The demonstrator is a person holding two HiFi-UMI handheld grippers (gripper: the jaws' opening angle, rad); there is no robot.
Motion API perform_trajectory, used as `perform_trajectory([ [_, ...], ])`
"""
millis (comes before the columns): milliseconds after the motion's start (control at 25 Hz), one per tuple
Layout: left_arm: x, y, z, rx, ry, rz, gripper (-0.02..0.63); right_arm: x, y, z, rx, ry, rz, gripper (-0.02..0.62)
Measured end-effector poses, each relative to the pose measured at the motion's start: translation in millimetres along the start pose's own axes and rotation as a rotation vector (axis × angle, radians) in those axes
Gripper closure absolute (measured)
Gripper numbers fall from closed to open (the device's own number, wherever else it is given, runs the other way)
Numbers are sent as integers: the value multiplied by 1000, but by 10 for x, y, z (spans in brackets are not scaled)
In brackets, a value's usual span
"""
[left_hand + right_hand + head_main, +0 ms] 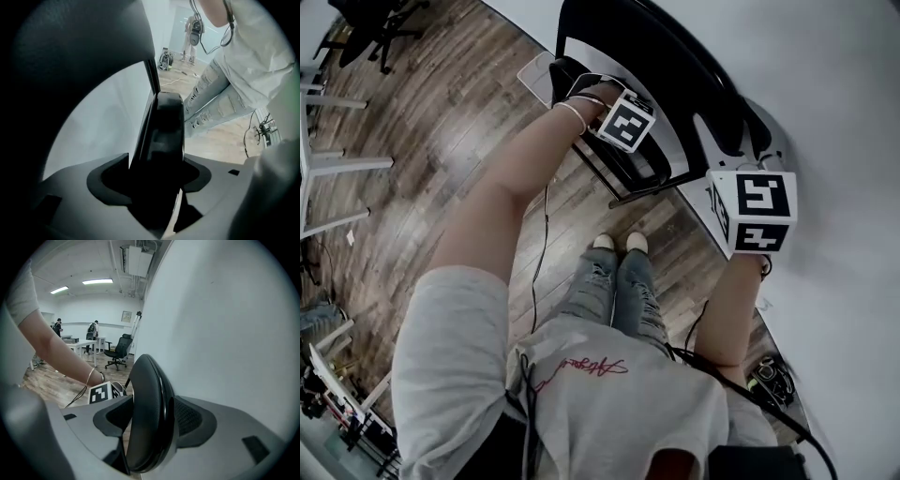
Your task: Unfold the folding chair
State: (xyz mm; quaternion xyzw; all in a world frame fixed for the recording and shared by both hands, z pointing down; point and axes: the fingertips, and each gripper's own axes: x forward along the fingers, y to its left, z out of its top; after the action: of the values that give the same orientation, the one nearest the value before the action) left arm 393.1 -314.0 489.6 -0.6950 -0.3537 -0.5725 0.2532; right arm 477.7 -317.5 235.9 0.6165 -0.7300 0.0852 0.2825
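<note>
Between the wide-apart jaws of the left claw (154, 164) stands the folding chair (675, 75) by its seat edge (166, 122), neither pad pressing it, its length running straight ahead. Higher up, the right claw (157, 406) is clamped on the backrest rim (150, 380), beside the wall (225, 324).

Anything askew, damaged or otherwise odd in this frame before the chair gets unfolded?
Nothing stands out. The folding chair leans folded against the white wall, with no visible damage. The right tongs clamp its curved black backrest; the left tongs are open with a chair edge between them, not pressed.
</note>
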Motion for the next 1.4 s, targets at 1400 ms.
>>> perform_trajectory([
  [1400,64,-208,-92,149,52,148,422,287,40,-698,372,-6,175,437],
])
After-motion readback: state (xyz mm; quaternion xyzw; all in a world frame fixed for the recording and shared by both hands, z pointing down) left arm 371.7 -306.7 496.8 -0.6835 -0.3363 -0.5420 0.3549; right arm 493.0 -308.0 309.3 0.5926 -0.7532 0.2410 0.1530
